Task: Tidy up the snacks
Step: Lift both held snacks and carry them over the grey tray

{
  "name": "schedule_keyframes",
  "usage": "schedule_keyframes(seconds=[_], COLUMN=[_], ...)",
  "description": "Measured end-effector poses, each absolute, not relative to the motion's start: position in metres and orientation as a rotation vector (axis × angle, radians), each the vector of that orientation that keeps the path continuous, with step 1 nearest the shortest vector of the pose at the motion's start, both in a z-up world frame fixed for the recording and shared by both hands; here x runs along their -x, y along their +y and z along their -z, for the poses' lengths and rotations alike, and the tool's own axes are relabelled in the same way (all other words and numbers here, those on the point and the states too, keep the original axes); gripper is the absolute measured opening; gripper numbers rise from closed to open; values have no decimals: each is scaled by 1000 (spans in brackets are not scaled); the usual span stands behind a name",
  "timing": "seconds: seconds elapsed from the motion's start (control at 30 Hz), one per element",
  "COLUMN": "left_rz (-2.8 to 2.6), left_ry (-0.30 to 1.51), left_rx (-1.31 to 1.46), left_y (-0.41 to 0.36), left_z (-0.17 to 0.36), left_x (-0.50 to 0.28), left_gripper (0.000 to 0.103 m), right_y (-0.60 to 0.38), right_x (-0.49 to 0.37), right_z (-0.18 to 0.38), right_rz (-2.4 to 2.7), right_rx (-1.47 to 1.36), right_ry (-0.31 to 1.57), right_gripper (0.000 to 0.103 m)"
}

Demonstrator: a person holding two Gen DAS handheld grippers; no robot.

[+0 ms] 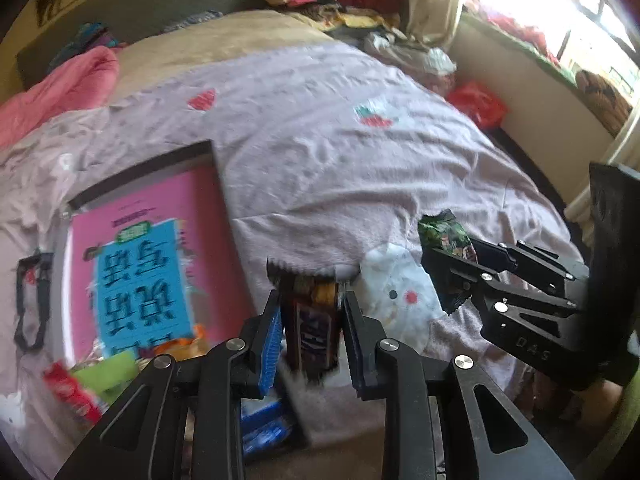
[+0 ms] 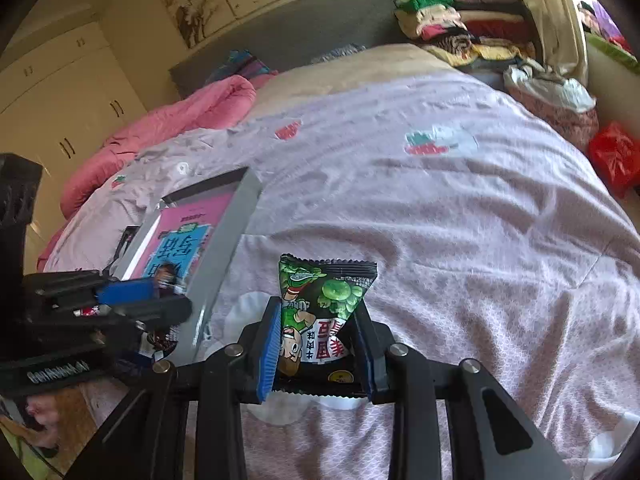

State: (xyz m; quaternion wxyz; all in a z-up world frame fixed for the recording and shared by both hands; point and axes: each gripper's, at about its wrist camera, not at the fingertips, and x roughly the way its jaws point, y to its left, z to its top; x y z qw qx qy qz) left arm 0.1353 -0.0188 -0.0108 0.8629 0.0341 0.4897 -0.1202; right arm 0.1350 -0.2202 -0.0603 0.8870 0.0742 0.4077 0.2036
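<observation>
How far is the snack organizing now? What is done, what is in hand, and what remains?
Done: nothing clearly; the grey box shows a pink book, with no snack clearly inside. In hand: the left gripper is shut on a brown snack bar, the right gripper on a green pea packet. Left: placing both, plus the loose packets at the box's near end.
</observation>
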Motion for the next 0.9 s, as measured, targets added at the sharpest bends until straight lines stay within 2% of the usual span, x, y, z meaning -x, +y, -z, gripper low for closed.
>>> schedule_keyframes(seconds=[0.47,0.9], left_rz=[111,27], left_ry=[932,934], left_rx=[49,130], left_y=[71,130], left_z=[-35,-29], left_x=[-84,-48], left_gripper=[29,29], right_y=[-156,-96], right_x=[-97,-65], right_z=[27,12], right_rz=[-574,-708], right_rx=[-83,-38], right_ry=[770,754], right_gripper=[33,33])
